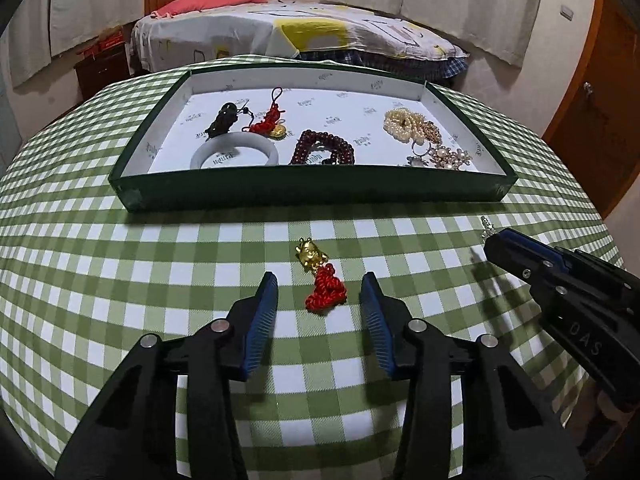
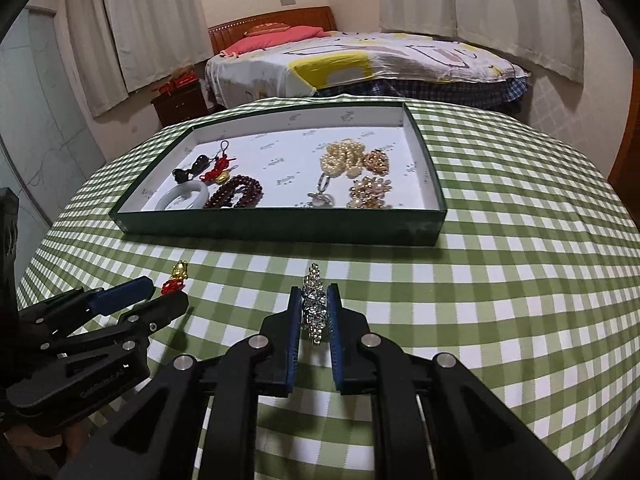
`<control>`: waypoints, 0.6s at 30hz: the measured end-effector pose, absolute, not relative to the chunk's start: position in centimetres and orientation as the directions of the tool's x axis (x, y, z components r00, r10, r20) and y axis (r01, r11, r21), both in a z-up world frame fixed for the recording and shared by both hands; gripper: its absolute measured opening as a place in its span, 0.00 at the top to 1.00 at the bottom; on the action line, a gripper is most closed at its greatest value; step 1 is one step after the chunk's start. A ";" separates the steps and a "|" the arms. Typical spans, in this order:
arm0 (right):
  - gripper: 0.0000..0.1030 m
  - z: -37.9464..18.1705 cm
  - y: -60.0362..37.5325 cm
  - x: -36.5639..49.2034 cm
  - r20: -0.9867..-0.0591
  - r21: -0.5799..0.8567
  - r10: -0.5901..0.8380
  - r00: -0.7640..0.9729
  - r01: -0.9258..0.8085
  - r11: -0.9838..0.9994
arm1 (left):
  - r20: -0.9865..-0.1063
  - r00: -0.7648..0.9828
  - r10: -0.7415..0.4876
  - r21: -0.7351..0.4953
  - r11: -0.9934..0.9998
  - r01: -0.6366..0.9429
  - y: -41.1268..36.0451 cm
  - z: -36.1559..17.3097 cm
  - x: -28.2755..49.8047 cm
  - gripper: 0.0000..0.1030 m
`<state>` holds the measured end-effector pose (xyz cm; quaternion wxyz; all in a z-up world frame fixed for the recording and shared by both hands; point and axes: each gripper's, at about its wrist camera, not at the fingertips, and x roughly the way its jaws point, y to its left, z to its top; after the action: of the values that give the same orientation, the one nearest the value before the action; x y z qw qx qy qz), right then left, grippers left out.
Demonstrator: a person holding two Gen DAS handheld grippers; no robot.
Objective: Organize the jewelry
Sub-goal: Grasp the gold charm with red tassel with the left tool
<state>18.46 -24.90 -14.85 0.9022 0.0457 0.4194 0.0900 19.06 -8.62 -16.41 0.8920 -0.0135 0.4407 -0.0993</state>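
A gold charm with a red knotted tassel (image 1: 322, 274) lies on the green checked tablecloth, between the open fingers of my left gripper (image 1: 319, 285); it also shows in the right wrist view (image 2: 176, 280). My right gripper (image 2: 315, 300) is shut on a sparkly silver rhinestone piece (image 2: 315, 306) just above the cloth. A green tray (image 1: 320, 192) with a white lining holds a white bangle (image 1: 234, 151), dark red beads (image 1: 322, 148), pearls (image 1: 404, 124) and a red knot charm (image 1: 270, 118).
The tray (image 2: 280, 228) stands at the far side of the table. My right gripper (image 1: 492, 242) shows at the right in the left wrist view; my left gripper (image 2: 160, 298) shows at the left in the right wrist view. A bed (image 1: 304, 32) stands beyond the table.
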 end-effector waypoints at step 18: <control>0.87 -15.1 -25.1 18.4 -0.750 0.169 0.205 0.629 -0.118 0.979 | -0.778 0.598 -0.194 -0.102 0.978 0.184 -8.8 -16.5 19.1 0.89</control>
<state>18.43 -25.13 -15.12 0.9010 0.0517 0.4213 0.0899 19.12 -8.76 -16.52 0.8938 -0.0057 0.4358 -0.1055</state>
